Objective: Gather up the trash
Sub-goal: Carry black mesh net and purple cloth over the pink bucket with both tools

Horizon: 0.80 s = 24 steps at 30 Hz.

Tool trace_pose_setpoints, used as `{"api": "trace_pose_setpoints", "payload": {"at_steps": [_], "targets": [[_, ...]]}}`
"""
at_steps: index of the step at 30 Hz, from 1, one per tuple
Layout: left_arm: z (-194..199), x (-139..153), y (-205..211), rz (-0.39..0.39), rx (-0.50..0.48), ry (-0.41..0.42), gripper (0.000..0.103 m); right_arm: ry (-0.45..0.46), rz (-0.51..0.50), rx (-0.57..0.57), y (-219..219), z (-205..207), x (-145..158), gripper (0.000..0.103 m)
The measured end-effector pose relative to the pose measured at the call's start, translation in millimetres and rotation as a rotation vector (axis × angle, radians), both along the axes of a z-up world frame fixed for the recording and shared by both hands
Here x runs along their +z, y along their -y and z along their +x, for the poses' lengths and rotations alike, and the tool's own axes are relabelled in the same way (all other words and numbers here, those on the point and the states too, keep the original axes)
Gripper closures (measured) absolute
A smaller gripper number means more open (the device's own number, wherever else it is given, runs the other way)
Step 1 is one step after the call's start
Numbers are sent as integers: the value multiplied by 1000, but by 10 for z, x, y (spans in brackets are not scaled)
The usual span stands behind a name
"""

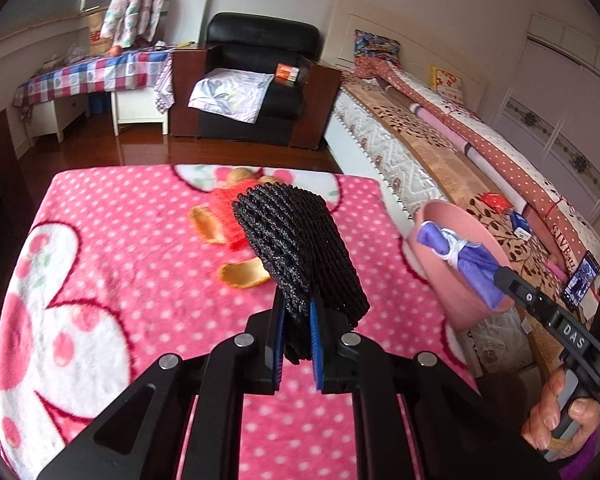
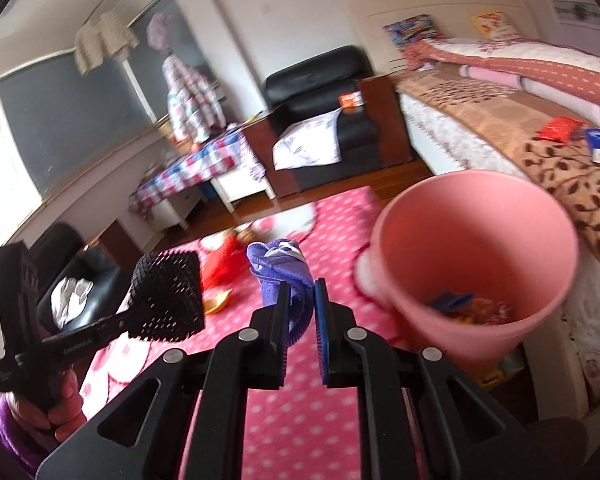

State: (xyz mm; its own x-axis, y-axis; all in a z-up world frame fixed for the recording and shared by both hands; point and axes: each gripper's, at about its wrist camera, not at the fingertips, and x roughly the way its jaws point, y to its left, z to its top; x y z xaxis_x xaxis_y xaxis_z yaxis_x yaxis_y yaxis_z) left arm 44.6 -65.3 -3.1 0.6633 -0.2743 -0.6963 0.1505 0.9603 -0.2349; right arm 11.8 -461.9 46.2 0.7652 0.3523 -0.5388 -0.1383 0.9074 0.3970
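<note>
My left gripper (image 1: 296,308) is shut on a black foam mesh sleeve (image 1: 296,240), held above the pink dotted blanket (image 1: 140,280); the sleeve also shows in the right wrist view (image 2: 168,296). My right gripper (image 2: 302,296) is shut on a crumpled purple mask (image 2: 278,268), just left of the pink bin (image 2: 472,248). In the left wrist view the mask (image 1: 460,256) hangs in front of the bin (image 1: 452,276). Some colourful scraps (image 2: 464,308) lie in the bin's bottom. A red wrapper and orange peels (image 1: 228,224) lie on the blanket.
A bed (image 1: 440,152) runs along the right with a red packet (image 1: 496,202), a blue box (image 1: 520,226) and a phone (image 1: 580,280) on it. A black armchair (image 1: 256,80) and a checked table (image 1: 92,76) stand at the back.
</note>
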Motion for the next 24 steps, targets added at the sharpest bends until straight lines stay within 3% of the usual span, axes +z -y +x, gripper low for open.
{"api": "trace_pose_setpoints", "payload": {"at_steps": [10, 24], "targets": [[188, 169, 603, 16, -119, 27, 93, 2, -19, -153, 534, 45, -11, 91], [497, 218, 1615, 73, -275, 43, 93, -33, -21, -260, 946, 140, -157, 91]]}}
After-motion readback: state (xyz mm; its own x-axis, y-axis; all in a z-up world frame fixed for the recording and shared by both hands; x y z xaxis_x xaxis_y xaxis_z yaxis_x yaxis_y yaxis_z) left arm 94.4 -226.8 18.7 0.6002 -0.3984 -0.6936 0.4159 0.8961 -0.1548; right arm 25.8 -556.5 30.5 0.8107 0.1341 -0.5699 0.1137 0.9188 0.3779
